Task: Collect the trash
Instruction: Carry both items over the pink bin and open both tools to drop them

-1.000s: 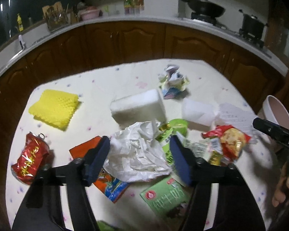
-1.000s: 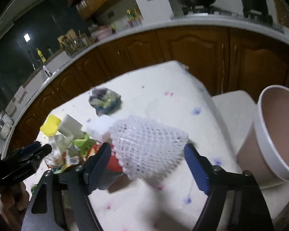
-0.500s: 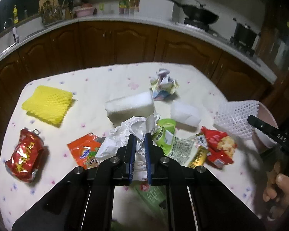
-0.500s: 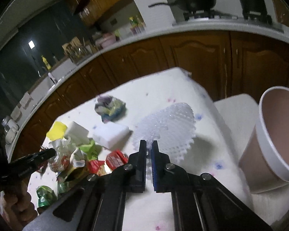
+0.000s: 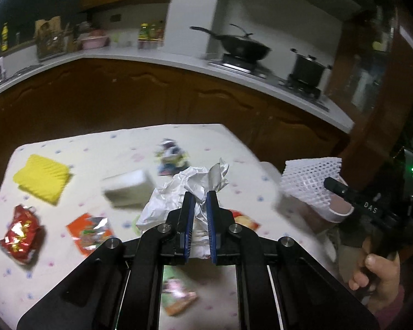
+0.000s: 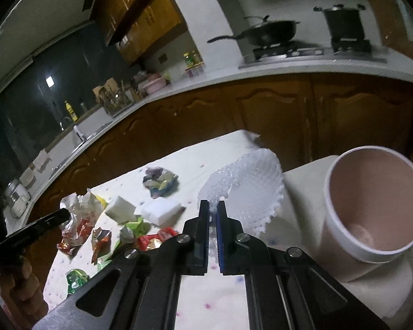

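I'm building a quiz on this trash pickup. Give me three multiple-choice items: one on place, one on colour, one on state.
1. The bin stands where?
A. off the table's right edge
B. at the table's centre
C. on the counter

2. The foam net lying on the table is
A. yellow
B. blue
C. black

3. The left gripper is
A. open over the can
B. shut on the crumpled white bag
C. shut on nothing

Answers: 1 A, it sits beyond the tablecloth edge; 2 A, bright yellow mesh; 3 B, pads pinch the bag.

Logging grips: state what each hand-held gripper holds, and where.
Left hand-held gripper: crumpled white paper, pinched mid-bundle. Right hand-held gripper: white foam net, pinched at its near edge.
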The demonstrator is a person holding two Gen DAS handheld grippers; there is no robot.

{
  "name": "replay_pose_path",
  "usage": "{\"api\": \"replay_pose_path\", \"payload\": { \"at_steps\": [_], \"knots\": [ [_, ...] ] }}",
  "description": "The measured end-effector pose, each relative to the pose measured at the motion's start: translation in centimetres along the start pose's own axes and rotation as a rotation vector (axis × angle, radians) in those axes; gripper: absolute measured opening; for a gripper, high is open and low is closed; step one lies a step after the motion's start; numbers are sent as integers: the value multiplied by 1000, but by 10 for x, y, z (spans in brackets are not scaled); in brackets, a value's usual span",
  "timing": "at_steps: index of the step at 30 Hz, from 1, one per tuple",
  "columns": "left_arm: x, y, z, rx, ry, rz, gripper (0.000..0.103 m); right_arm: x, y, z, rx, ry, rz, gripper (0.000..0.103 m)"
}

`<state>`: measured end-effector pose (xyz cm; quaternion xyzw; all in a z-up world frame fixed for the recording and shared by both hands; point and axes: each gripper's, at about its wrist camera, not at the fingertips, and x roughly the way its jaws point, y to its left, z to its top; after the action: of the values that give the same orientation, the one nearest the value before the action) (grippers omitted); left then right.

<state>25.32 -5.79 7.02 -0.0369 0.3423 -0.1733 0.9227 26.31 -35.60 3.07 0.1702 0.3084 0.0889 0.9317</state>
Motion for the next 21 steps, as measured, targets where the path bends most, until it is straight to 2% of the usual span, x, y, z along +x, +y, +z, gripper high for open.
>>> {"api": "replay_pose_path", "payload": {
  "at_steps": [7, 13, 21],
  "knots": [
    [16, -57, 6, 45, 5, -115, 8, -37, -42, 3, 49, -47, -74, 4],
    [33, -107, 11, 107, 11, -178, 8, -66, -84, 6, 94, -85, -144, 4],
    [68, -169, 23, 142, 39, -297, 8, -87, -128, 9, 140, -108, -199, 4]
  ]
}}
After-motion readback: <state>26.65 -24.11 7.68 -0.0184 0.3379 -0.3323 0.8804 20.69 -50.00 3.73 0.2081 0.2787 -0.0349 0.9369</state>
